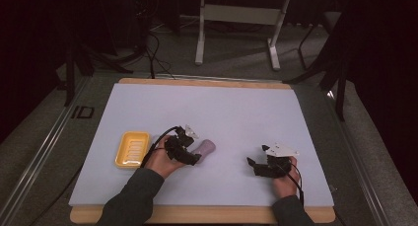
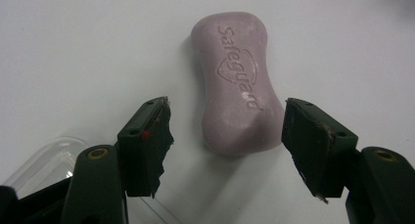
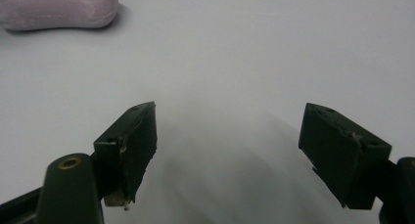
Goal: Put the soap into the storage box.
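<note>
1. The high view looks forward and down from above the person's side, taking in the whole white worktop [image 1: 207, 112] and the floor beyond.
2. The left gripper view sits low, close behind its jaws, facing a purple soap bar [image 2: 237, 82].
3. The right gripper view, equally low, catches that same soap bar far off at its upper left.

A pale purple bar of soap [image 2: 238, 82], stamped "Safeguard" on its upturned face, lies flat on the white table surface at the centre of the left gripper view, its waist slightly pinched, edges dusted white.
</note>
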`<state>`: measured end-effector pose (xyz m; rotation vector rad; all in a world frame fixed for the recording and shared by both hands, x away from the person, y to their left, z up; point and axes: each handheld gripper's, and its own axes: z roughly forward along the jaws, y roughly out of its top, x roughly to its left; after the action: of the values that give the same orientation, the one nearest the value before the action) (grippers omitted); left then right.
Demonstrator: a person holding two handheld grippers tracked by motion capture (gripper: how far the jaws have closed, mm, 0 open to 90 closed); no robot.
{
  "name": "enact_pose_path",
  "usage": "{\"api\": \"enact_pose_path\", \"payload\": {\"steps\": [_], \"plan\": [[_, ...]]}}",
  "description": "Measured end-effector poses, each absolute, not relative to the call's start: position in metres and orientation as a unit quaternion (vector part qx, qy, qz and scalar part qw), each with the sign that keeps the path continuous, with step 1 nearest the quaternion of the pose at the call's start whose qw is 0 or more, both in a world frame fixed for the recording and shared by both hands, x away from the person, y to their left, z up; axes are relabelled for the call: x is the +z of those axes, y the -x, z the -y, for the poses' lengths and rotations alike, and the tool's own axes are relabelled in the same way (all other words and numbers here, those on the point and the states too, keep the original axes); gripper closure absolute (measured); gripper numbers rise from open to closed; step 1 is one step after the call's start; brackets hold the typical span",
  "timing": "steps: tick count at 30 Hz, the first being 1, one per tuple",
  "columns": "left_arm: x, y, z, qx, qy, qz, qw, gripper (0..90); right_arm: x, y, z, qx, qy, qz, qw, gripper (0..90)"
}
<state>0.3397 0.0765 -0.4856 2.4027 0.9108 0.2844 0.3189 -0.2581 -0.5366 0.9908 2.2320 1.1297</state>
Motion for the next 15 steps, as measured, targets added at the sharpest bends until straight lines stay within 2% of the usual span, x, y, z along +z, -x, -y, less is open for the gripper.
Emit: {"api": "enact_pose_path", "payload": {"steps": [15], "plan": [[-0.488, -0.348, -0.063, 0.101, -0.898, -0.335, 0.267, 35.3, -0.537, -0.319, 0.258, 0.410, -0.358, -0.809, 0.223, 21.6]]}}
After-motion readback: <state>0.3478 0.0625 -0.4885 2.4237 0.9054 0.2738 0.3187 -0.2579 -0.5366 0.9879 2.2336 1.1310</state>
